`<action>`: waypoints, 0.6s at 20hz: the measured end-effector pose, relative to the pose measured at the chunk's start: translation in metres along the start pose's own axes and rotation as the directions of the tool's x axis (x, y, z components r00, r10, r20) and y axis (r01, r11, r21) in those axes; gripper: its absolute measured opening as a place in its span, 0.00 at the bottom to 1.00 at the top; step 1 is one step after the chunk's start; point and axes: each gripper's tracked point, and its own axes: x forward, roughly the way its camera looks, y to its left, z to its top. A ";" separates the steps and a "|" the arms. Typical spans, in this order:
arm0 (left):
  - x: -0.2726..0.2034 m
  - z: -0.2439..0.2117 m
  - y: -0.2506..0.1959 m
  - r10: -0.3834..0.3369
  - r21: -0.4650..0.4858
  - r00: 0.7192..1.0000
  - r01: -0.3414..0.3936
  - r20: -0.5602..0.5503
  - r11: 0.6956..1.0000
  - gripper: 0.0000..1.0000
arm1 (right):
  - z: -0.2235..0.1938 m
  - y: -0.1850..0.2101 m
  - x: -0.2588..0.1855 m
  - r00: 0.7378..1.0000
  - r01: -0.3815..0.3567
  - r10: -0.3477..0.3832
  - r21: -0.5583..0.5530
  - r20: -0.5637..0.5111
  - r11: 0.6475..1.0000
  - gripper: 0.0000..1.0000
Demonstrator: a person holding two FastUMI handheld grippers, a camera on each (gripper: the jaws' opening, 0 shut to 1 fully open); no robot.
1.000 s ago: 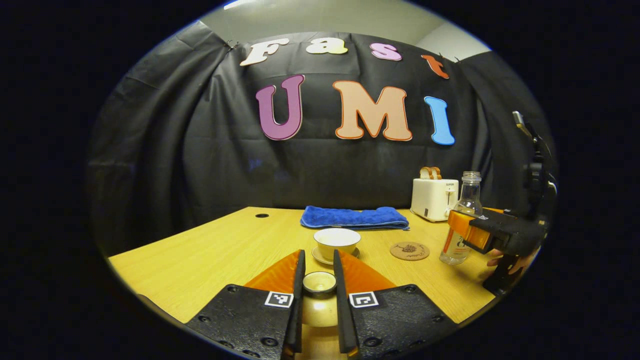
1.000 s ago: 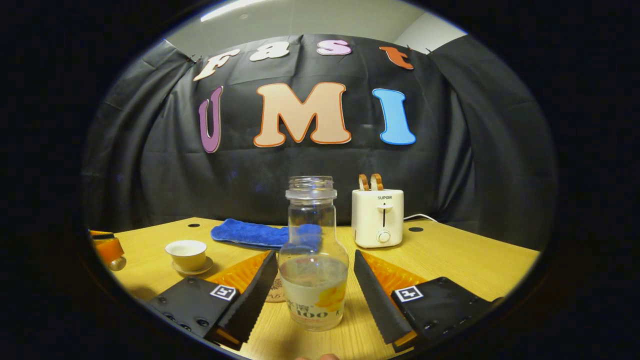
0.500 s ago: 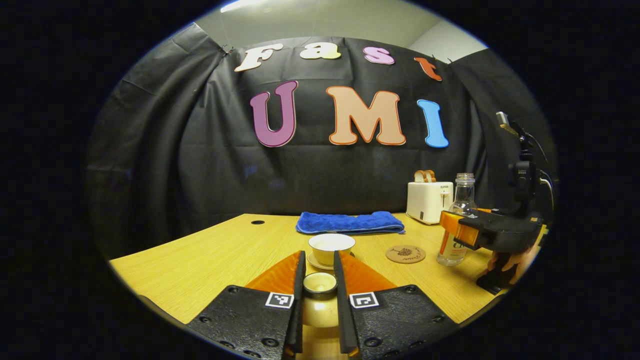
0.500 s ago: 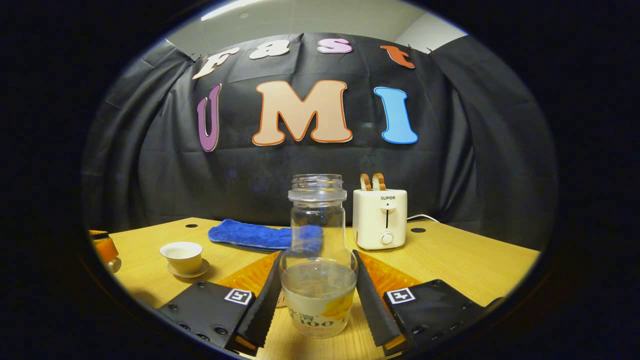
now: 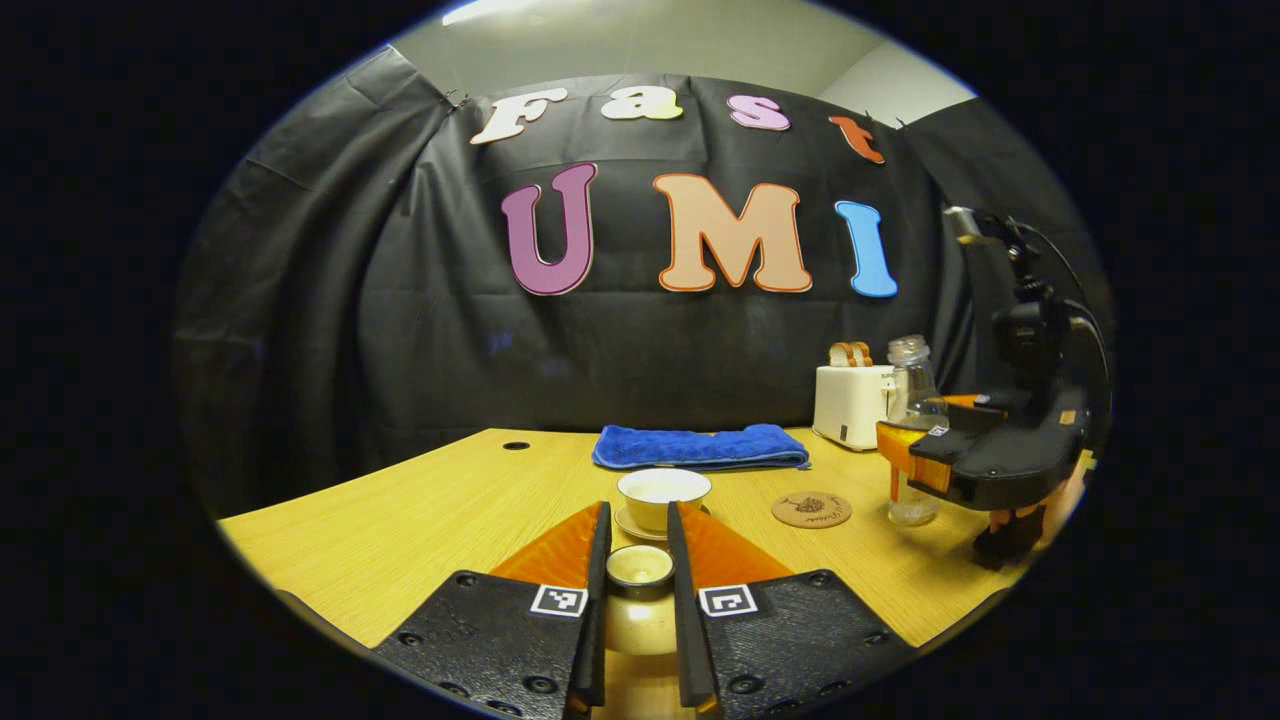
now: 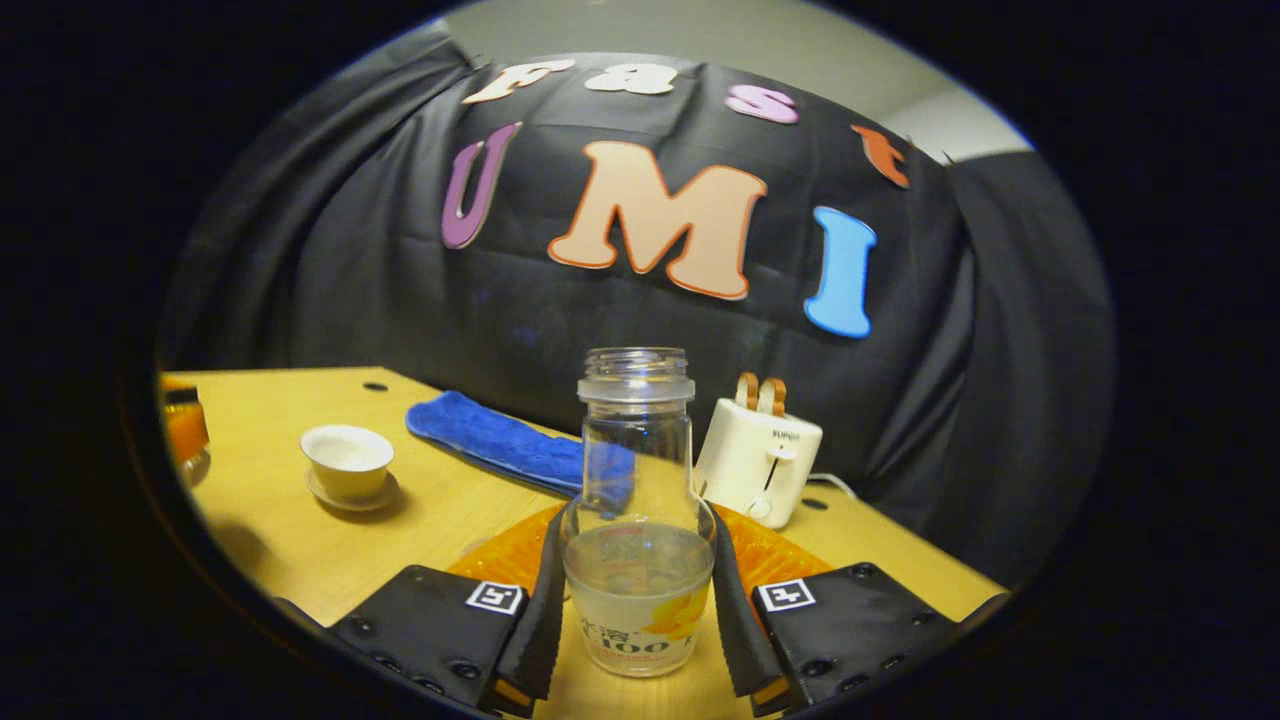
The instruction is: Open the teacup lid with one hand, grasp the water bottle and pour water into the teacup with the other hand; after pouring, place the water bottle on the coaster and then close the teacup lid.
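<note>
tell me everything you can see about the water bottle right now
The water bottle is clear, glass by the look of it, with a round belly, a narrower straight neck and a threaded mouth with no cap. Water fills the lower part, behind a pale printed label. The right gripper clamps its belly between both fingers. In the left gripper view the bottle leans slightly, near the toaster and beside the coaster.

Open tabletop point(image 5: 420, 510) lies left of the cup point(image 5: 663, 495). On its right, the coaster point(image 5: 811, 509) lies flat; behind stand a towel point(image 5: 700, 446) and toaster point(image 5: 850, 405).
</note>
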 end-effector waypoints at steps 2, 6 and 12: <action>-0.001 0.000 0.002 0.013 0.000 1.000 -0.013 -0.001 1.000 0.26 | 0.016 0.024 0.014 0.998 -0.068 0.068 -0.046 -0.005 0.997 0.69; -0.008 0.000 0.007 0.010 0.004 1.000 -0.010 -0.001 1.000 0.26 | 0.021 0.087 0.037 0.968 -0.245 0.232 -0.174 -0.093 0.954 0.70; -0.015 0.000 0.022 0.026 0.003 1.000 -0.026 -0.004 1.000 0.26 | -0.003 0.141 0.047 0.911 -0.406 0.335 -0.383 -0.240 0.830 0.70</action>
